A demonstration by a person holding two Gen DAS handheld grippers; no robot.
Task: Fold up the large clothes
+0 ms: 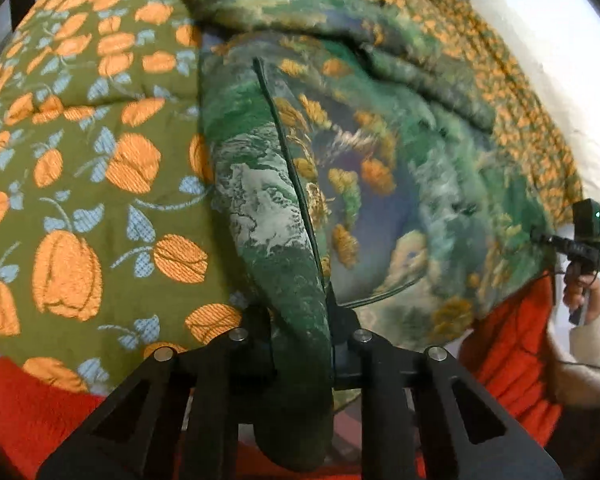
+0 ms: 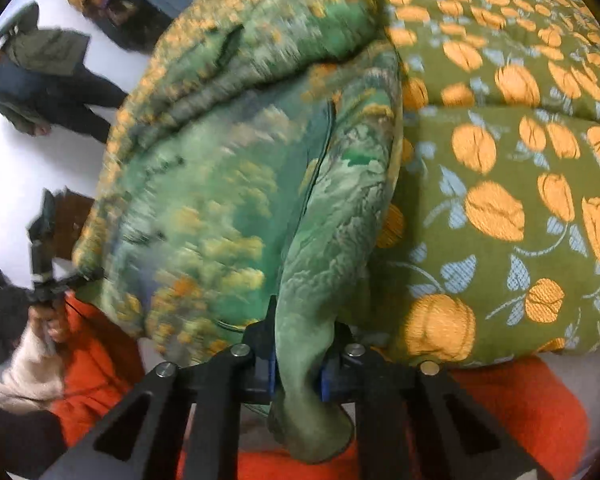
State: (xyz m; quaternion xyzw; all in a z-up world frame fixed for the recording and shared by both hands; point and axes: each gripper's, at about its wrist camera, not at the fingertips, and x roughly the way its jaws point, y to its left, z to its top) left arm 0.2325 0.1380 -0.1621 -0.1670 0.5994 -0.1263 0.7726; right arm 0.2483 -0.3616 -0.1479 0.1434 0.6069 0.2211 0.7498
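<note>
Both of my grippers, left gripper (image 1: 300, 344) and right gripper (image 2: 300, 356), had their jaws clamped on bunched edges of the green printed garment (image 1: 380, 168), which lay partly doubled over on the tulip-patterned quilt (image 1: 92, 152) (a bed, apparently); I judged folding underway, flattening and further folds remaining.

Garment (image 1: 380, 168): green, landscape print with white, blue patches and orange-yellow foliage. Bedspread (image 1: 92, 152) beside garment: olive green, orange tulips, pale blue leaves. Orange-red cloth (image 2: 512, 408) below bedspread. Black gripper fingers (image 1: 260, 344).
</note>
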